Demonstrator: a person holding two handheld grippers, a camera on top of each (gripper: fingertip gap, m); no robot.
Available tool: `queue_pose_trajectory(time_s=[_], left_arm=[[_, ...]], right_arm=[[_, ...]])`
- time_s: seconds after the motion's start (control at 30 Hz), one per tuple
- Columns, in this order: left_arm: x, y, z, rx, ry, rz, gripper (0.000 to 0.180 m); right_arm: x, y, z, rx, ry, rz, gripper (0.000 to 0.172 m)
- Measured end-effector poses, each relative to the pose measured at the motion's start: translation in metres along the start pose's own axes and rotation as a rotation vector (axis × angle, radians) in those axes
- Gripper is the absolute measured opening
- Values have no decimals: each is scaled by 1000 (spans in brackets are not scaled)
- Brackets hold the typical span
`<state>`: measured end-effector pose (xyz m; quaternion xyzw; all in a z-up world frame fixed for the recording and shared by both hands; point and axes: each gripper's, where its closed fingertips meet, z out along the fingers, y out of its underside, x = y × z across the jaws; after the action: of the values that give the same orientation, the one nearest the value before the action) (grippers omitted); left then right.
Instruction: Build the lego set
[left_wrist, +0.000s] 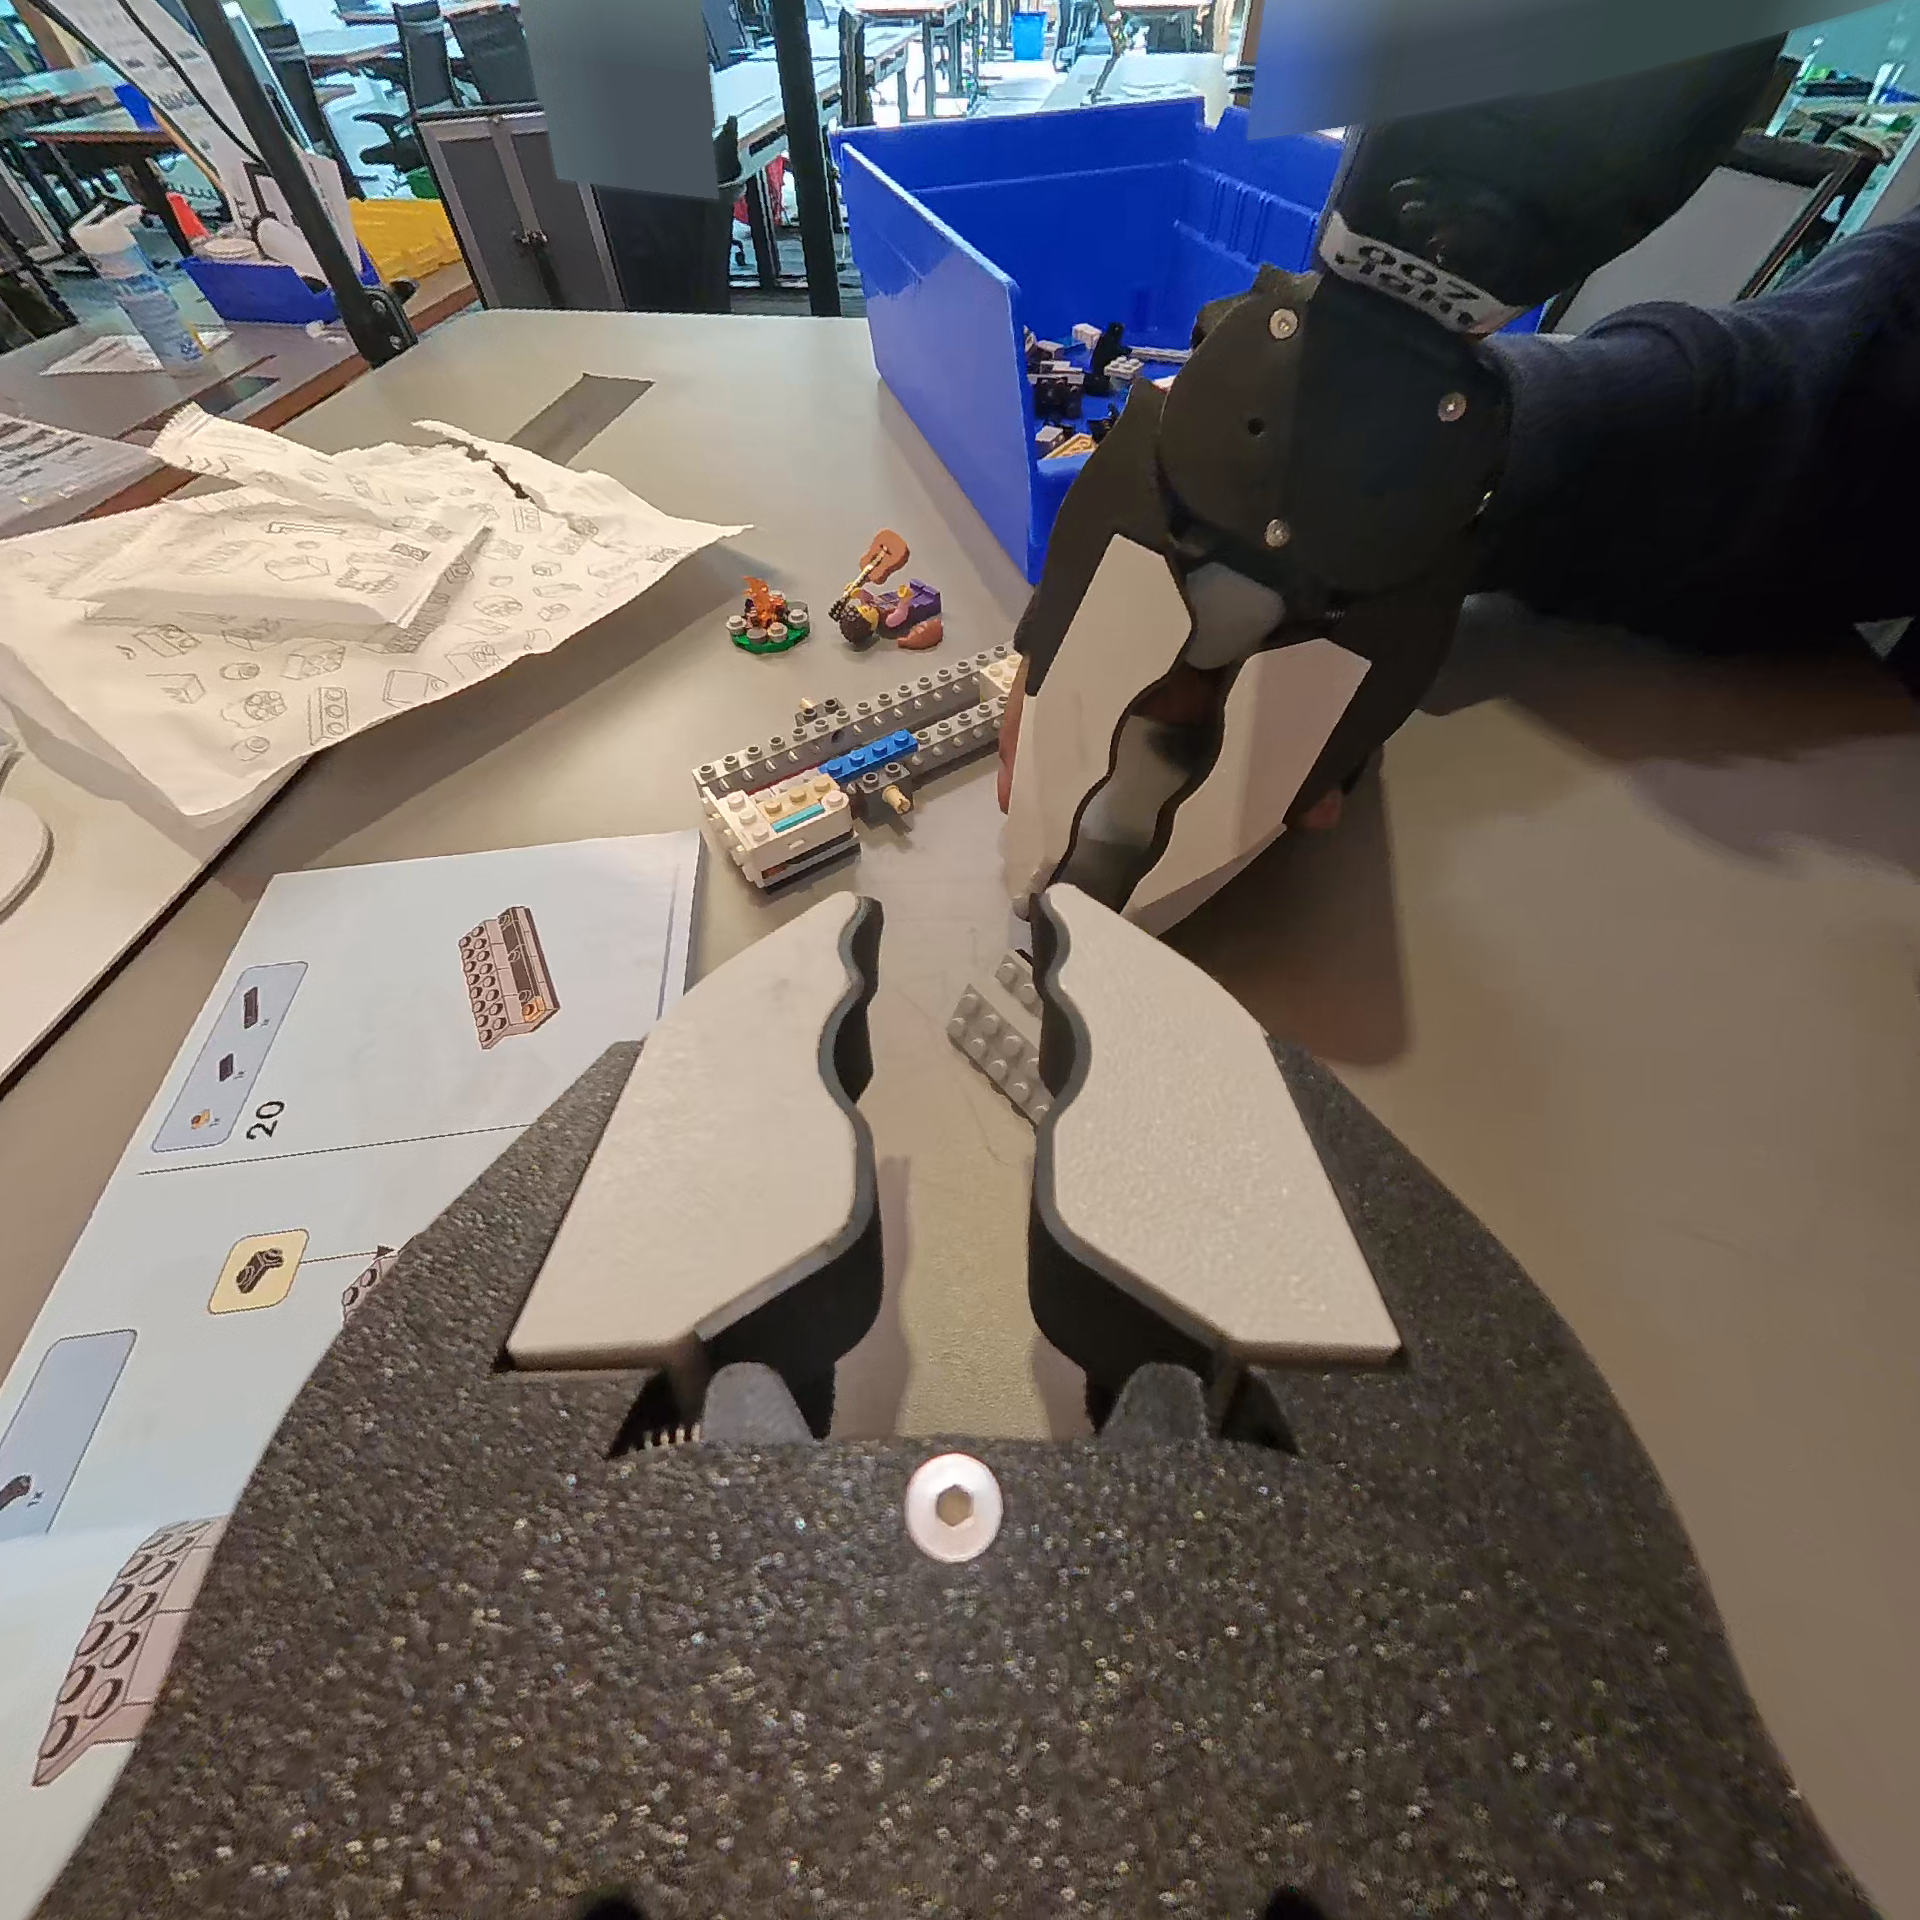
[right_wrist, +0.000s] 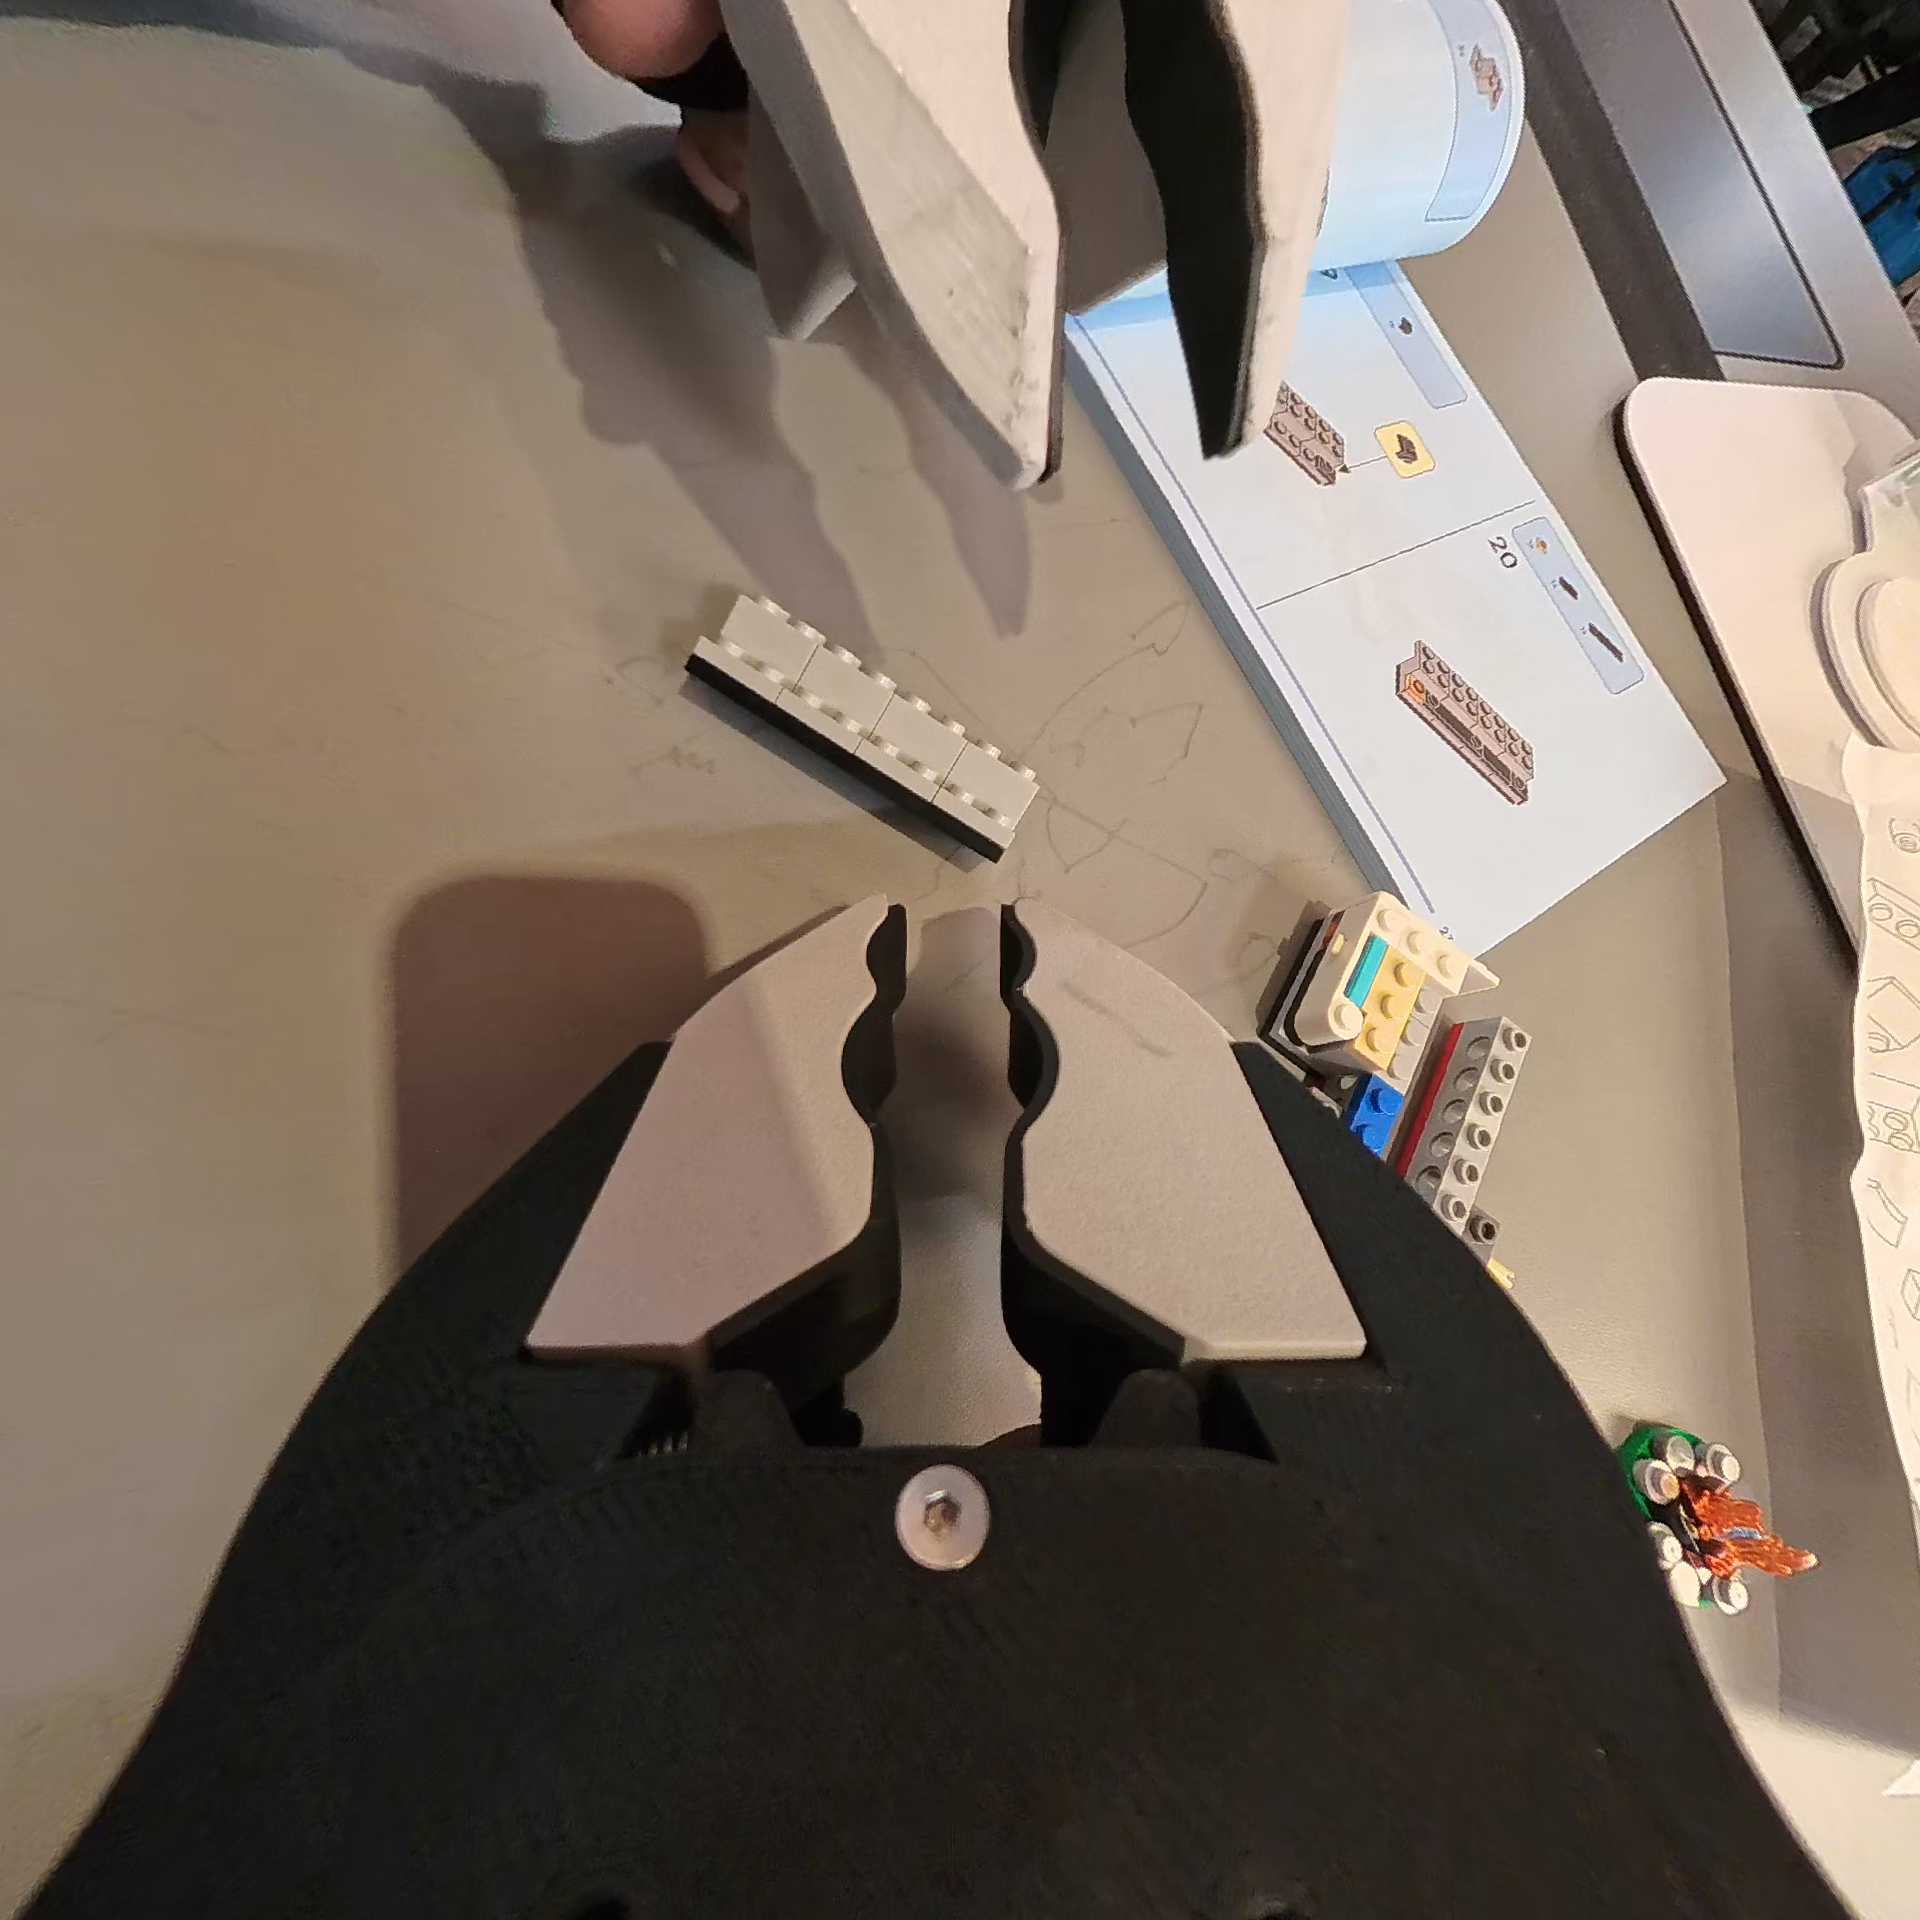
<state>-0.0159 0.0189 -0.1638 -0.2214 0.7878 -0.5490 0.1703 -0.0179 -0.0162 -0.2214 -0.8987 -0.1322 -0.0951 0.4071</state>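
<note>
Step number on instruction booklet (left_wrist: 343, 1049)

My left gripper (left_wrist: 951, 914): speckled dark-grey body, lower frame; light-grey fingers (left_wrist: 748, 1122) with wavy black inner edges; white hex screw (left_wrist: 953, 1507) centre. My right gripper (right_wrist: 953, 914): smooth black body, same grey fingers, silver screw (right_wrist: 940, 1543). Upper right of left view: dark sleeve (left_wrist: 1714, 457), black glove.

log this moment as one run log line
left gripper: open, empty, above grey brick strip | right gripper: open, empty, beside strip | table: partial brick build, instruction booklet
</note>
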Motion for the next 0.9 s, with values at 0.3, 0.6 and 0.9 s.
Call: queue_pose_trajectory(time_s=[0.3,0.6,0.9], left_arm=[[0,1,2,-12,-1,-1,28],[2,5,4,-41,-4,24,27],[2,-4,-5,38,-26,51,27]], right_arm=[[0,0,1,2,3,-6,16],[13,-16,-14,65,64,67,18],[34,-19,-159,-23,80,254,24]])
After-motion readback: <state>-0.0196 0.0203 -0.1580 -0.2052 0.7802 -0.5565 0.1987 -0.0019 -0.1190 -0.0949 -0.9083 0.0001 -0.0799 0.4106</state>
